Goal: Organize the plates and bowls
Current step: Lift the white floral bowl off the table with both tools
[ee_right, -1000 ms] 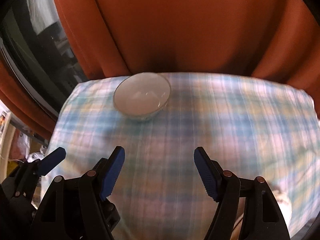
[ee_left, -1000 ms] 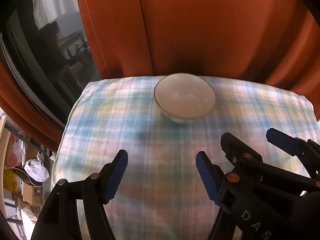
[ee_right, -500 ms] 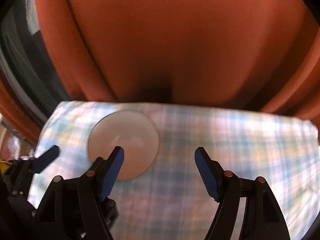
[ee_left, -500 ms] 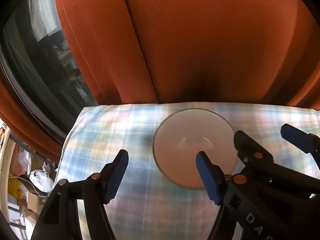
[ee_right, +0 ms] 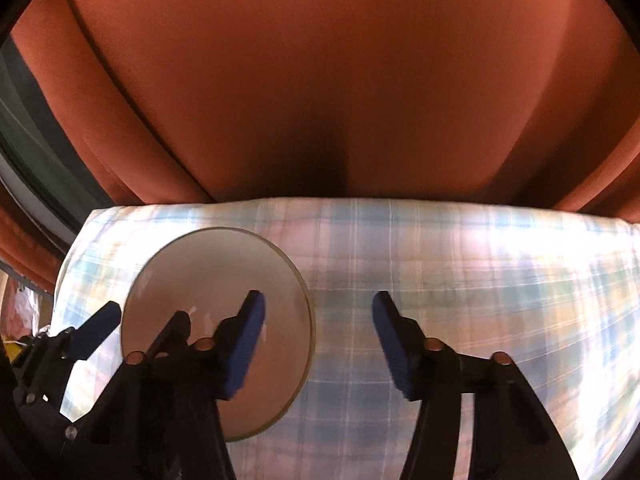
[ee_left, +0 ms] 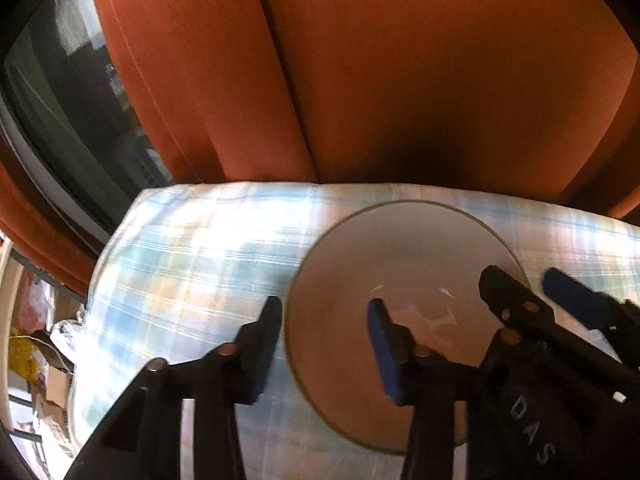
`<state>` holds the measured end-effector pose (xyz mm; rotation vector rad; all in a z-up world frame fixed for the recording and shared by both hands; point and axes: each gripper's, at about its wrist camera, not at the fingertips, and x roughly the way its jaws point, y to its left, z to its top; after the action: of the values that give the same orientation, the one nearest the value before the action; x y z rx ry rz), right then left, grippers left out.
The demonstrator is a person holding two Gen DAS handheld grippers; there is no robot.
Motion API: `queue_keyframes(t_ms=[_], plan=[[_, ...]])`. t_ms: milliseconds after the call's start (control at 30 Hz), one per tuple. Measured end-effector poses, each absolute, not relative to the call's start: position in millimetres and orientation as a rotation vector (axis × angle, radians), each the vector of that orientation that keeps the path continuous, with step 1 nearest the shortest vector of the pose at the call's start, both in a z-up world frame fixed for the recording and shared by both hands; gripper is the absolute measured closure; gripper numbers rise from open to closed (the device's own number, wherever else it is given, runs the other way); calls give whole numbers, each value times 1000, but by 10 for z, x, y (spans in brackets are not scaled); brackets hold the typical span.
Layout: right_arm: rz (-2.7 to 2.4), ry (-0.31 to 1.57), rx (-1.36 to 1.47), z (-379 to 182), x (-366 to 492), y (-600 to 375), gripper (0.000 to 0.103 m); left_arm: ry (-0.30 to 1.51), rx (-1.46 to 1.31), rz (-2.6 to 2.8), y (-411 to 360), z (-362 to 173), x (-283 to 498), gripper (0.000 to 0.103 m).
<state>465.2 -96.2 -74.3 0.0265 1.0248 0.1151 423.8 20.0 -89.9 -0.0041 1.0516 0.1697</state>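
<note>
Both tongs are over the white bowl on the plaid-covered surface, in front of the orange curtain. Left tongs are closing astride the bowl's left rim, not pinching yet. Right tongs are closing too, straddling its right rim, pads apart.
</note>
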Motion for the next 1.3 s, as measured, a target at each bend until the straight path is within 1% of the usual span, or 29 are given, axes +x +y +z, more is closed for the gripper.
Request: queue_keyframes(t_ms=[33, 67, 100, 200, 267, 433, 467, 500, 600, 833, 900, 1100, 1233, 1300], plan=[[120, 1027, 46, -775, 4660, -977, 54, 1053, -1, 173, 192, -913, 4244, 61], [125, 1031, 58, -793, 4655, -975, 62, 1051, 5, 182, 192, -924, 4248, 64], [132, 1037, 73, -811, 4654, -992, 67, 1047, 11, 189, 190, -929, 4252, 65], [156, 1042, 102, -851, 4658, -998, 77, 1046, 7, 202, 190, -949, 4265, 68], [163, 1039, 104, -856, 4663, -982, 78, 1055, -3, 215, 210, -955, 4277, 73], [163, 1045, 99, -881, 4683, -935, 79, 1070, -15, 210, 228, -938, 4275, 78], [169, 1048, 103, -880, 4682, -929, 83, 1071, -16, 210, 232, -926, 4276, 78], [168, 1051, 107, -869, 4676, -928, 84, 1070, -16, 209, 229, -917, 4269, 79], [159, 1050, 103, -837, 4666, -928, 84, 1073, -10, 208, 233, -895, 4259, 80], [150, 1051, 79, -742, 4631, -912, 85, 1074, -24, 197, 263, -810, 4193, 82], [154, 1052, 82, -704, 4623, -914, 87, 1074, -25, 194, 273, -792, 4184, 82], [152, 1054, 85, -702, 4597, -923, 88, 1064, 1, 187, 242, -788, 4160, 82], [136, 1055, 91, -742, 4608, -947, 88, 1077, 2, 181, 196, -833, 4177, 82], [124, 1061, 87, -782, 4608, -958, 85, 1089, 5, 178, 174, -881, 4193, 82]])
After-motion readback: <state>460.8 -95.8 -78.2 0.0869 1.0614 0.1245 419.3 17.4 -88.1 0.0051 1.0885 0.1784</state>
